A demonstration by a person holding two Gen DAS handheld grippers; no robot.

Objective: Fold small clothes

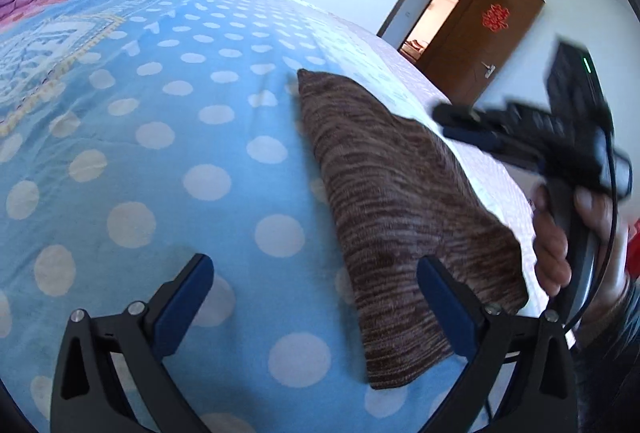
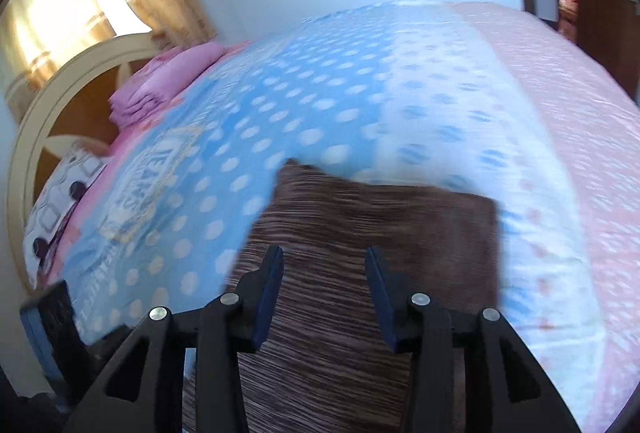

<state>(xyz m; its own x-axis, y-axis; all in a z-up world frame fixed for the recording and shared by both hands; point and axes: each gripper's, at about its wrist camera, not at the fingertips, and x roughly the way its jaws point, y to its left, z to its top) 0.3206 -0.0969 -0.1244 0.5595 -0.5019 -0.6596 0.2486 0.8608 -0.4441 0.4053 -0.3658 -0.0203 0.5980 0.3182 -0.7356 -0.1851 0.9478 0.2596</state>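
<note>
Now — folded brown garment point(image 1: 400, 217) flat on dotted blanket point(image 1: 160, 153).

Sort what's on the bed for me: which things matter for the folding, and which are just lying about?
For the job:
- brown striped cloth, lying folded on the bed
- left gripper, open, empty
- right gripper, open above the cloth, empty

Just lying about:
- blue spotted blanket
- pink folded bedding
- patterned pillow
- wooden door

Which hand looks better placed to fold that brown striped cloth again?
Probably the left. The left claw hangs open low beside the brown cloth's near edge, while the right claw is open above it.
</note>
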